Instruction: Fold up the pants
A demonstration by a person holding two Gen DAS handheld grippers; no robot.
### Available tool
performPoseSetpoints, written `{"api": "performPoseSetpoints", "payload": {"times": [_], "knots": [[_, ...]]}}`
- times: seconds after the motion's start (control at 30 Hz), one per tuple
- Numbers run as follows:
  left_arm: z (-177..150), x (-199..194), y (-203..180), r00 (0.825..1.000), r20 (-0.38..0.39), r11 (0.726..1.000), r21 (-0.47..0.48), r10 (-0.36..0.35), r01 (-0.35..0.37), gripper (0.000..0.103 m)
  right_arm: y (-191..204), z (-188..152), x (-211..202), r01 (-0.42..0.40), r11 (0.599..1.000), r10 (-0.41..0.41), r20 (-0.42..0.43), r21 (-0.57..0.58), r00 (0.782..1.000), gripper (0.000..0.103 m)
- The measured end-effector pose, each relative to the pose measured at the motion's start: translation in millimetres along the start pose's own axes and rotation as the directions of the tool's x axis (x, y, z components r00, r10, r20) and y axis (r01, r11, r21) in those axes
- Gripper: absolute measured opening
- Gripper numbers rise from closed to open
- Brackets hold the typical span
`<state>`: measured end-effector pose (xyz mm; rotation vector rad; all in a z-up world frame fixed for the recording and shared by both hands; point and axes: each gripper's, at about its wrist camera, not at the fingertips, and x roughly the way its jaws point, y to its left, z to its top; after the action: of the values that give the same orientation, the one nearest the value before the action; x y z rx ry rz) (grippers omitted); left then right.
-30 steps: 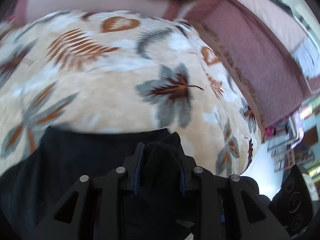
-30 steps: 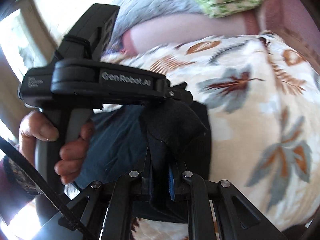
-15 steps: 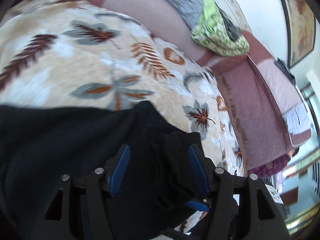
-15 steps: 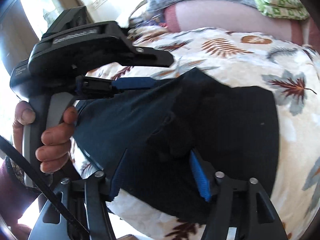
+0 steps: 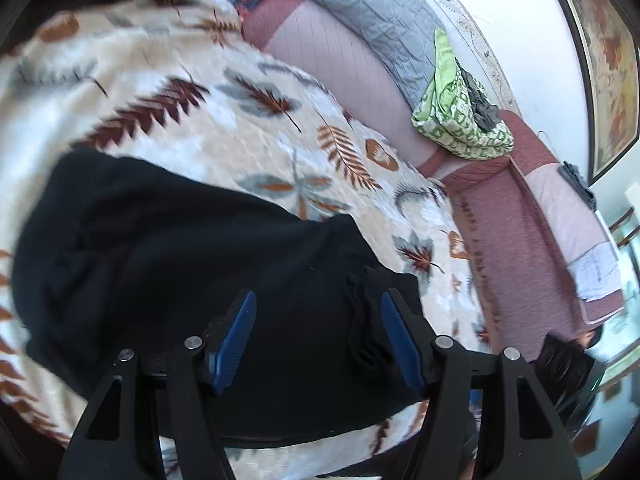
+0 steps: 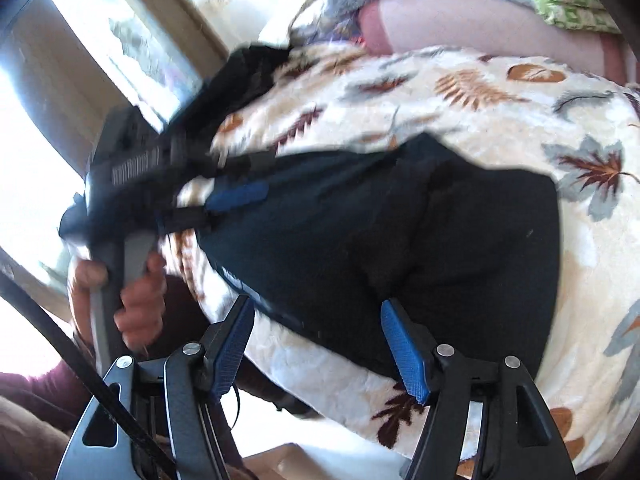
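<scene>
Step in hand: a fold is judged just laid down, since the pants (image 5: 192,264) are seen lying as a dark, roughly rectangular bundle and neither tool is closed on them
Pants: spread on the leaf-patterned blanket (image 5: 224,120), near its front edge; a bunched ridge of cloth is seen at the bundle's right side, close to the left tool's right finger
Left gripper (image 5: 316,336): jaws are held wide apart, poised over the near part of the pants; nothing is clamped, and contact with the cloth cannot be told
Right gripper (image 6: 318,344): jaws are likewise spread wide, placed at the near edge of the pants, with nothing gripped between the blue pads (image 6: 404,350)
Left tool in the right view: shown blurred at the left side of the pants, gripped by the person's hand (image 6: 136,300)
Surroundings: a green patterned cloth (image 5: 460,120) is seen beyond the pants, on the pink sofa back (image 5: 344,68)
Next move: the bunched ridge would probably need smoothing, or a fresh edge would have to be pinched by both tools for a further fold; the thick layers call for a firm, deep bite
</scene>
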<state>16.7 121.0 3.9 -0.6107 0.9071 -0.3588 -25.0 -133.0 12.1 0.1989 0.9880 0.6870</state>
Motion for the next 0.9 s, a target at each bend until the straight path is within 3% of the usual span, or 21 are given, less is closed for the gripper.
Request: {"api": "performPoseSetpoints", "payload": {"times": [0.13,0.2,0.3,0.4,0.47,0.6,0.7,0.77,0.9], "knots": [[-3,-6,-6,0.998,0.017,0.998,0.032,0.057,-0.057,0.065,-21,31,-7,-0.017,0.989,0.003,0.098,0.148,0.995,0.071],[-5,-7,-6,0.997,0.017,0.996,0.038,0.078,-0.079,0.065,-27,42,4,0.014,0.982,-0.035,0.108,0.187,0.994,0.071],[-9,-10,-4,0.996,0.013,0.995,0.041,0.093,-0.093,0.065,-26,48,30,0.068,0.979,-0.08,0.052,0.192,0.995,0.069],[-11,-15,1,0.994,0.015,0.993,0.038,0.112,-0.112,0.065,-24,38,63,-0.001,0.977,0.009,-0.035,0.215,0.999,0.068],[-11,-16,3,0.992,0.015,0.992,0.028,0.122,-0.122,0.065,-22,28,73,-0.021,0.975,0.028,-0.027,0.221,0.999,0.068],[-11,-16,7,0.993,0.011,0.993,0.011,0.118,-0.119,0.065,-23,27,69,-0.057,0.969,0.063,-0.019,0.241,0.998,0.068],[-12,-18,6,0.992,0.008,0.991,0.023,0.13,-0.13,0.065,-30,27,57,-0.13,0.949,0.135,0.004,0.288,0.991,0.068],[-13,-20,5,0.99,0.01,0.99,0.034,0.139,-0.139,0.066,-36,27,37,-0.207,0.927,0.196,0.068,0.314,0.978,0.068],[-17,-19,4,0.989,-0.001,0.989,0.032,0.145,-0.145,0.069,-68,18,-13,-0.197,0.902,0.125,0.205,0.384,0.971,0.068]]}}
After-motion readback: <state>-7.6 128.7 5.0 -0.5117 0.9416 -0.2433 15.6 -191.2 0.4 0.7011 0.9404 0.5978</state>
